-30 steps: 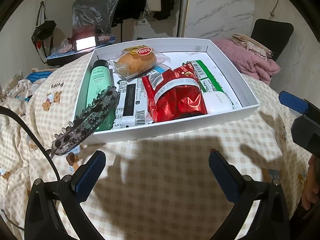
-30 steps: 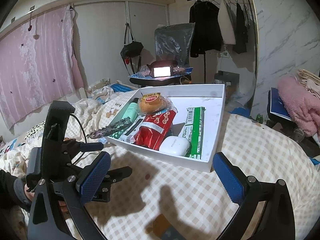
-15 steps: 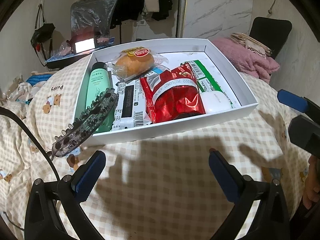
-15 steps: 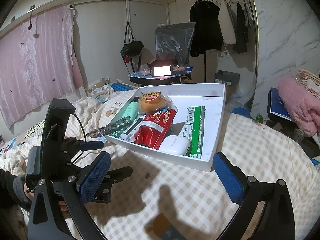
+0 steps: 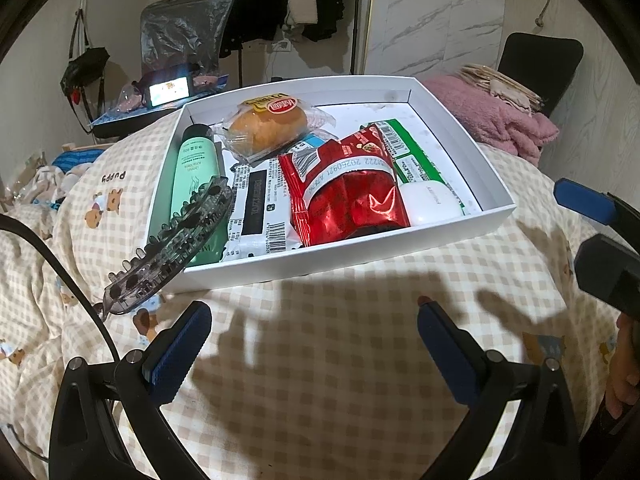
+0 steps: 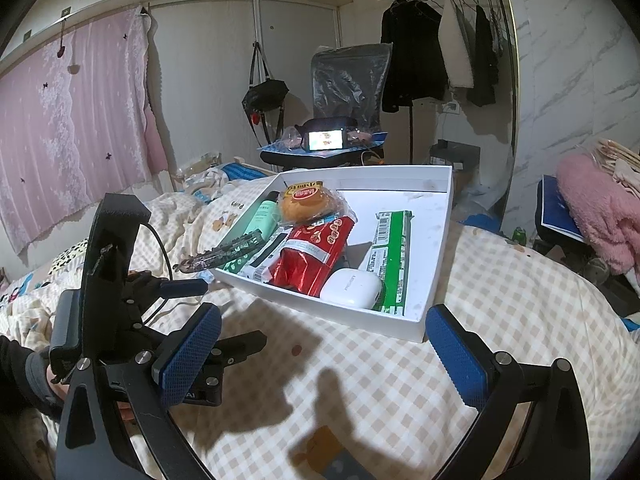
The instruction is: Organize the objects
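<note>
A white box (image 5: 496, 182) (image 6: 434, 272) sits on the checked quilt. It holds a green bottle (image 5: 194, 168), a wrapped bun (image 5: 266, 126), a red snack bag (image 5: 348, 192) (image 6: 310, 258), a green packet (image 6: 392, 256), a white case (image 5: 430, 202) (image 6: 352, 288) and a black-and-white tube (image 5: 256, 208). A dark hair clip (image 5: 172, 248) (image 6: 224, 250) lies across the box's near left corner, half outside. My left gripper (image 5: 314, 344) is open and empty just short of the box. My right gripper (image 6: 320, 350) is open and empty, further back.
The checked quilt (image 5: 320, 380) covers the bed around the box. A pink blanket (image 5: 500, 124) lies to the right on a dark chair. A chair with a lit screen (image 6: 324, 140) stands beyond the bed. The left gripper's body (image 6: 120, 300) fills the right wrist view's lower left.
Both grippers drifted slightly; the box sits marginally differently in each view. Nothing was picked up or released.
</note>
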Demonstrator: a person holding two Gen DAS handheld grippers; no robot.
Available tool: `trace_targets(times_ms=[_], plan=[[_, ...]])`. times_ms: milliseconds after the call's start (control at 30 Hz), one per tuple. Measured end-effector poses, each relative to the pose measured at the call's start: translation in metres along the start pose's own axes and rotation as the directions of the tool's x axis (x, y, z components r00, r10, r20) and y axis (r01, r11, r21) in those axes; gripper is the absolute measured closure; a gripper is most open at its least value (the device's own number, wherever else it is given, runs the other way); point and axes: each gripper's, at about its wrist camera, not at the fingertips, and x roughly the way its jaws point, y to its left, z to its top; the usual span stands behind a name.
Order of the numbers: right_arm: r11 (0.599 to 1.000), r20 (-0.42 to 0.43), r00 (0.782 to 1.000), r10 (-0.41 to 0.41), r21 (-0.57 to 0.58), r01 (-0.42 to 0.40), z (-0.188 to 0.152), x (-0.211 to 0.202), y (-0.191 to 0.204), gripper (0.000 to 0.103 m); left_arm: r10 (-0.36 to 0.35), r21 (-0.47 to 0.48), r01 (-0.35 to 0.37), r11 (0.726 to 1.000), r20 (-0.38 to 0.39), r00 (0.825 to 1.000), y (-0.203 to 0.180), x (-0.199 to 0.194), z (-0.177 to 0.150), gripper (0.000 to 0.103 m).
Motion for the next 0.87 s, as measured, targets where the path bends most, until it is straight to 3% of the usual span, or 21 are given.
trace_targets(times_ms=[867], plan=[[1.0,0.003,1.0,-0.005,0.006,0.005,-0.0006,0.0005,-0.0018,0.0,-0.001,0.004,0.001,1.0,0.022,1.0,0.0011,-0.004,0.0014,0.0]])
